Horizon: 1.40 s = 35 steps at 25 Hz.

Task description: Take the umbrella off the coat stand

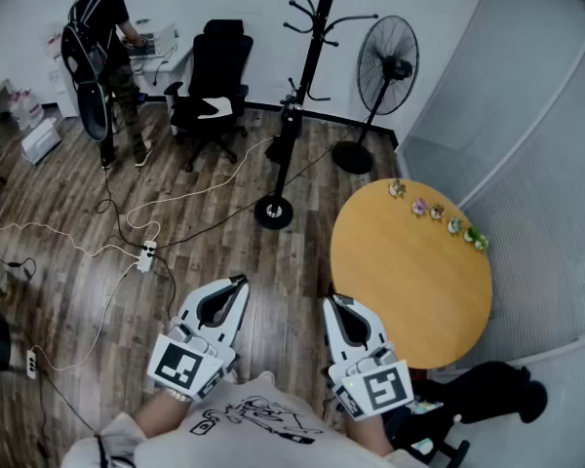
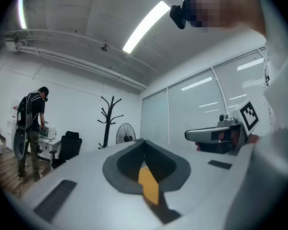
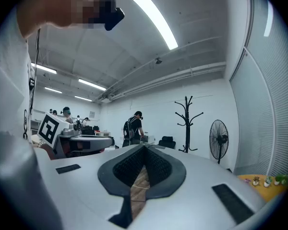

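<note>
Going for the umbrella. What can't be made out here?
- Head view: the dark lump on the tall black coat stand midway up its pole may be the umbrella; black on black and too small to tell how it hangs.
- Head view: the stand's top hooks are cut off by the upper edge.
- Gripper views: the stand is far and tiny, its foot hidden behind the left gripper or right gripper; no umbrella shows.

Grey-brown wood-plank floor [image 1: 39, 281] with faint sheen, smooth matt wooden round table [image 1: 409, 271], black metal-looking coat stand [image 1: 309, 76]
</note>
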Each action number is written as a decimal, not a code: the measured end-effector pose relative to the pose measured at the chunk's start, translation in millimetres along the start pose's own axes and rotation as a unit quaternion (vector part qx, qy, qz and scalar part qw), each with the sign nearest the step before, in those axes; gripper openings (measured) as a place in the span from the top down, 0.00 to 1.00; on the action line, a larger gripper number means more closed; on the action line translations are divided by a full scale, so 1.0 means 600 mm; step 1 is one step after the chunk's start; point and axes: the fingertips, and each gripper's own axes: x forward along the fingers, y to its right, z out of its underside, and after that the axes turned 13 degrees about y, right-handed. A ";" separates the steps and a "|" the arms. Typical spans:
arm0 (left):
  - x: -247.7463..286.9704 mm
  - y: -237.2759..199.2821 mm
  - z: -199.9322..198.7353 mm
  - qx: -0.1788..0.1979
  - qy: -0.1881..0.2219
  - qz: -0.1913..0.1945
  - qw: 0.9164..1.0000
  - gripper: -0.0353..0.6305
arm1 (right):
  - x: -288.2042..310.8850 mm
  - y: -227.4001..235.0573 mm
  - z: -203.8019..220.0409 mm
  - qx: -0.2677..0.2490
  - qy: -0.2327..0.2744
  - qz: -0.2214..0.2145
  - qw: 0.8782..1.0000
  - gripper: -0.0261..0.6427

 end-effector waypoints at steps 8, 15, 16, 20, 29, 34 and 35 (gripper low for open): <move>0.006 0.028 0.010 0.000 0.006 -0.002 1.000 0.94 | -0.027 0.024 -0.009 0.003 0.007 0.008 1.000 0.94; 0.023 0.064 0.013 -0.002 0.011 0.010 1.000 0.32 | -0.054 0.042 -0.014 0.007 0.014 0.003 1.000 0.94; 0.026 0.071 0.019 -0.002 0.005 0.016 1.000 0.27 | -0.058 0.044 -0.013 0.009 0.015 0.002 1.000 0.94; 0.027 0.091 0.033 0.009 -0.012 0.019 1.000 0.27 | -0.078 0.054 -0.010 0.013 0.014 0.002 1.000 0.94; 0.037 0.105 0.046 0.002 -0.021 0.013 1.000 0.28 | -0.083 0.074 0.000 0.019 0.004 -0.003 1.000 0.94; 0.051 0.098 0.052 0.007 -0.020 0.012 1.000 0.29 | -0.073 0.088 0.006 0.022 0.007 -0.001 1.000 0.94; 0.055 0.096 0.054 0.007 -0.020 0.012 1.000 0.29 | -0.071 0.092 0.009 0.022 0.007 0.000 1.000 0.94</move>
